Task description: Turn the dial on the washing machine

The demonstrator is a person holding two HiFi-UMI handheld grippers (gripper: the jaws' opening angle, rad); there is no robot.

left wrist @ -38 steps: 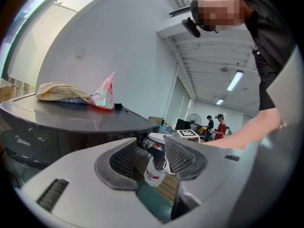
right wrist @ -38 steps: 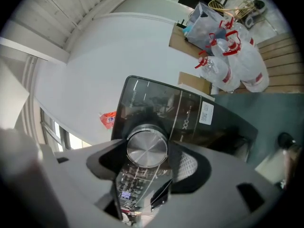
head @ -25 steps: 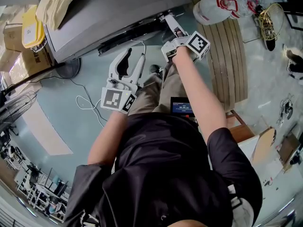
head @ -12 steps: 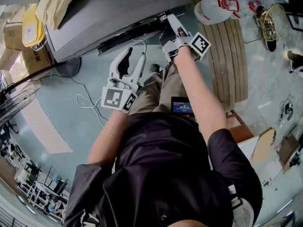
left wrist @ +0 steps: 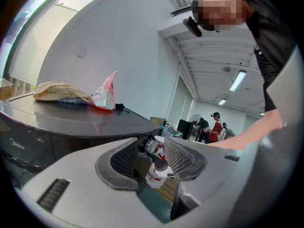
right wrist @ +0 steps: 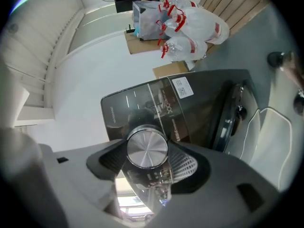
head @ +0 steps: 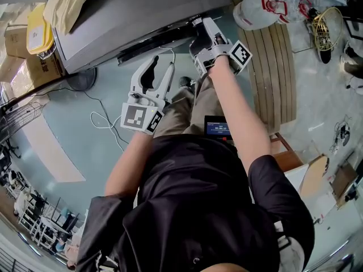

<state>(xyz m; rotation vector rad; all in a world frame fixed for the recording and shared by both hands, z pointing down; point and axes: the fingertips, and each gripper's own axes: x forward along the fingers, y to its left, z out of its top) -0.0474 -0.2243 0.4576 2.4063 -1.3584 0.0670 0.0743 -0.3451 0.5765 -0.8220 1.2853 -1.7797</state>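
Clamping the dial [right wrist: 147, 146] between its pads, the right gripper [right wrist: 148, 152] meets the washing machine [head: 142, 13] at the right-hand end of its front edge. There the round brushed-metal knob stands out from the dark glossy control panel [right wrist: 199, 113]. The pads sit on opposite sides of the knob's rim, so I read this as a working grasp. The main risk is slip: the rim looks smooth and polished, and if the squeeze is light the pads could slide round it while the knob stays put. A second risk comes from alignment. If the gripper rolls about a line that misses the knob's centre, the dial gets levered sideways, not turned, and one pad may ride off the rim. Overshoot is also likely (the printed settings on the panel are too small to read from here), so the wanted position could be passed unnoticed. The pad tips lie close to the panel, and pushing in too hard might press or scuff whatever controls sit beside the knob. The left gripper [head: 159, 72] hangs released, jaws apart with nothing between them. It sits in front of the machine's front face and apart from it, so it would bump that face only if it drifted forward.
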